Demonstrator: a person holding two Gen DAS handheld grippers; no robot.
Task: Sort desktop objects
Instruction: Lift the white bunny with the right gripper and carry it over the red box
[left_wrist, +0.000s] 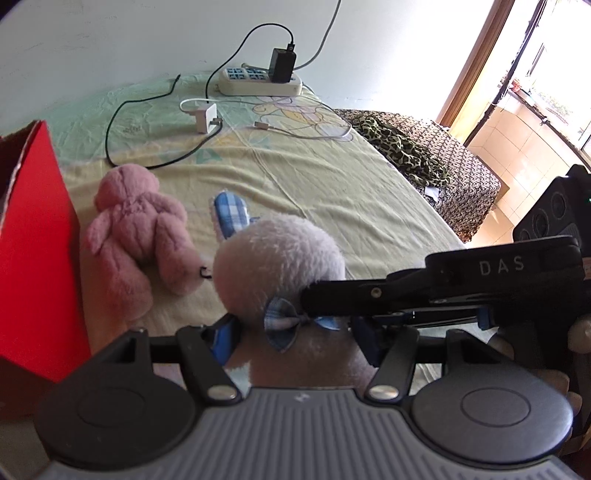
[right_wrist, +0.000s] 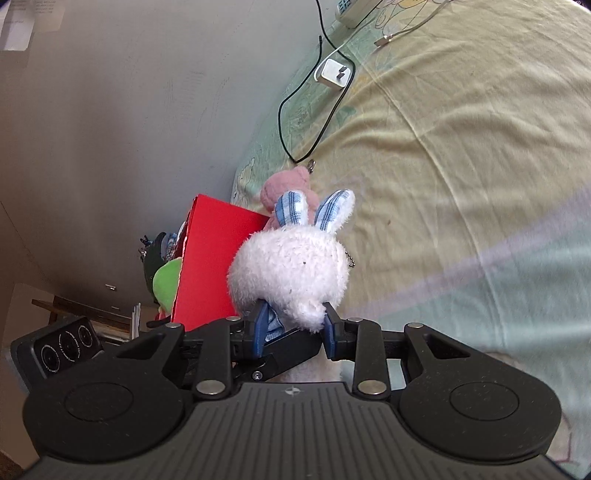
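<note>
Jaws of both grippers are closed on the same toy, a white plush bunny with blue-checked ears.

Left gripper: blue pads press in at the bunny's neck, just below the head and either side of the plaid bow tie. The body of the bunny lies between the fingers, close to the camera.

Right gripper: pads squeeze the underside of the head from both sides. In the left wrist view this gripper enters from the right as a black arm marked "DAS", its tip touching the head just above the bow.

Bunny position: over the near part of the bed, ears pointing away from both cameras. Whether it rests on the sheet or is lifted clear, cannot tell.

Pink plush bear lies on the yellow-green bedsheet, just beside the bunny on its left, and close to the red cardboard box. Right wrist view shows the box open, with a green plush item and other small things inside.

Far end of bed: white power strip with a black adapter plugged in, white charger, black cable and white cable lying loose on the sheet, well apart from the toys.
</note>
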